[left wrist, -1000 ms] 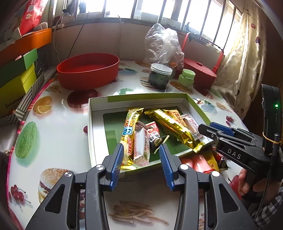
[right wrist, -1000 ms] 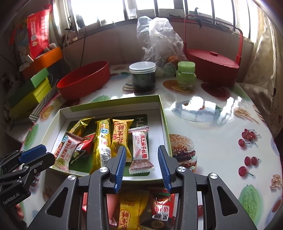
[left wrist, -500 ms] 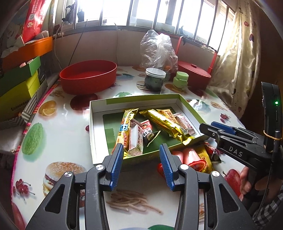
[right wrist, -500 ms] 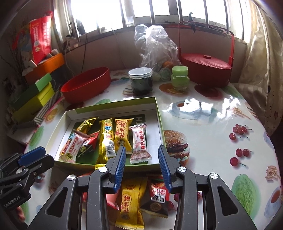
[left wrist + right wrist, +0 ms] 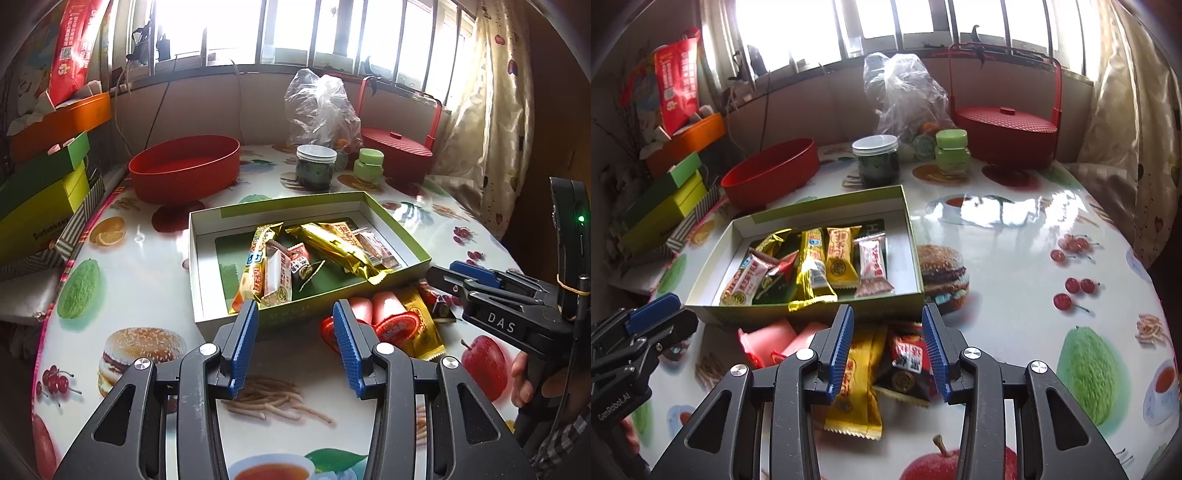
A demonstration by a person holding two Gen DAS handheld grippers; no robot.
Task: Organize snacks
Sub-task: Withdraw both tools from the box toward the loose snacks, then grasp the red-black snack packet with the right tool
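Jaws of the right gripper stood spread and empty, just above a yellow snack bar whose long axis ran along the fingers. Left gripper, likewise spread, hung farther off. Beyond lay the green box of sorted snacks on the tabletop.

Left gripper gaping, empty, before shallow green cardboard box of wrapped snack bars; right gripper alongside.

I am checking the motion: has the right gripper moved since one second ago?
Yes. The right gripper pulled back from the green box, toward the loose snacks.
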